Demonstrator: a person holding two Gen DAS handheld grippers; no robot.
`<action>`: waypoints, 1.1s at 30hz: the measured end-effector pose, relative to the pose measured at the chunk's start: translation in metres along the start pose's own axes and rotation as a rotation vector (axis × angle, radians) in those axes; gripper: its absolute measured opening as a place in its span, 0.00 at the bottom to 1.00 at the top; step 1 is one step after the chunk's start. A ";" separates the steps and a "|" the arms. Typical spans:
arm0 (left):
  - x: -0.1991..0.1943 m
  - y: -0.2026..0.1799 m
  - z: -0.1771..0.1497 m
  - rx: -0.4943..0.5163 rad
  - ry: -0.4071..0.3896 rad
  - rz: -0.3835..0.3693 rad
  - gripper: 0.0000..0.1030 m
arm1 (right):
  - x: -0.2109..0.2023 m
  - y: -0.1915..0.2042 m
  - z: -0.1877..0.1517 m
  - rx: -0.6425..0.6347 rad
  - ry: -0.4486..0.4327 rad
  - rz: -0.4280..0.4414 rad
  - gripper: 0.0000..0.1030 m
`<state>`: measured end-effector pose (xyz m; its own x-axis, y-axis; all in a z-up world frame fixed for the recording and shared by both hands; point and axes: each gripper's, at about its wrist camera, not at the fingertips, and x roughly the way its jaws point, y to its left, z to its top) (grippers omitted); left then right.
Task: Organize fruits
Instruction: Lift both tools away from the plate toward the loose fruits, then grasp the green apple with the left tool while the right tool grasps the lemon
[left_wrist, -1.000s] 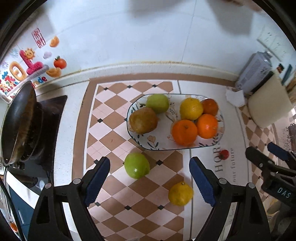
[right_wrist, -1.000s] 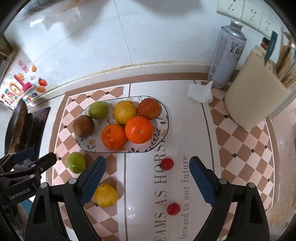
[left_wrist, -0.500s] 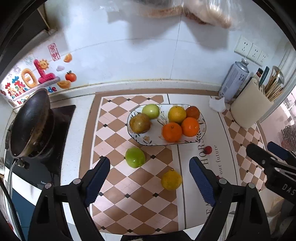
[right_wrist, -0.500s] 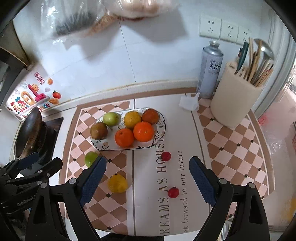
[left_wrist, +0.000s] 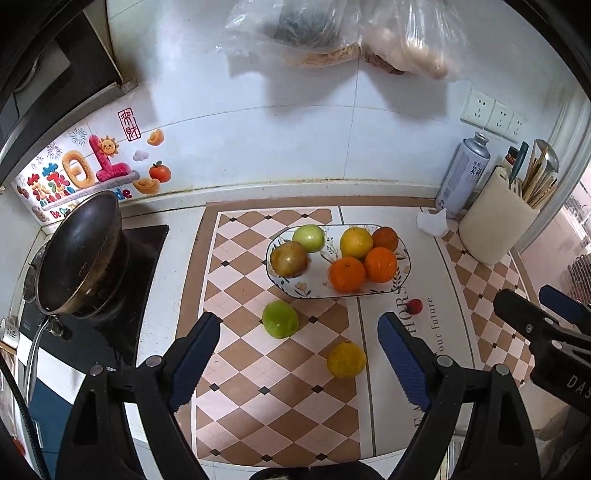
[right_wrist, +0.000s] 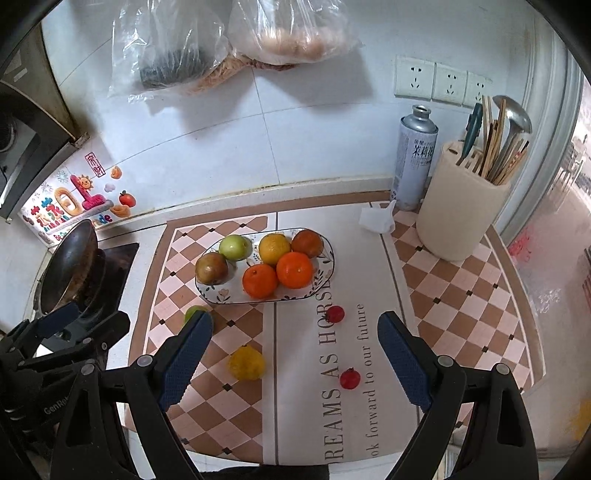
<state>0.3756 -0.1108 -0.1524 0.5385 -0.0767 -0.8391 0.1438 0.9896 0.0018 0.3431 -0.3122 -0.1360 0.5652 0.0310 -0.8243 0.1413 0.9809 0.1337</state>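
A patterned oval plate (left_wrist: 314, 291) (right_wrist: 221, 295) on the checkered mat holds several fruits: oranges, a yellow citrus, a green apple and a brownish fruit. Loose on the mat in front of it lie a green apple (left_wrist: 280, 318) (right_wrist: 192, 312), a yellow citrus (left_wrist: 346, 359) (right_wrist: 246, 362) and two small red fruits (right_wrist: 335, 314) (right_wrist: 349, 378); one shows in the left wrist view (left_wrist: 414, 305). My left gripper (left_wrist: 299, 363) is open and empty, held high above the loose fruit. My right gripper (right_wrist: 295, 363) is open and empty, also high above the mat.
A black wok (left_wrist: 79, 254) sits on the stove at the left. A spray can (right_wrist: 413, 158), a cream utensil holder (right_wrist: 461, 206) and a crumpled tissue (right_wrist: 376, 219) stand at the back right. Plastic bags (right_wrist: 236, 44) hang on the tiled wall.
Both grippers have risen and pulled back from the counter, so the plate and fruit look smaller and the hanging bags have come into view. Both stay open.
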 end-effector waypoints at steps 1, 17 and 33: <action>0.002 0.000 0.000 -0.003 0.007 0.000 0.85 | 0.003 -0.001 0.000 0.006 0.006 0.006 0.91; 0.100 0.079 -0.025 -0.135 0.269 0.209 0.91 | 0.195 0.037 -0.070 -0.010 0.433 0.215 0.90; 0.236 0.069 -0.011 -0.261 0.622 -0.034 0.91 | 0.262 0.043 -0.094 -0.042 0.523 0.212 0.60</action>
<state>0.5032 -0.0593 -0.3562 -0.0519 -0.1014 -0.9935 -0.0952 0.9908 -0.0961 0.4202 -0.2439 -0.3979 0.0984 0.3083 -0.9462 0.0298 0.9495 0.3124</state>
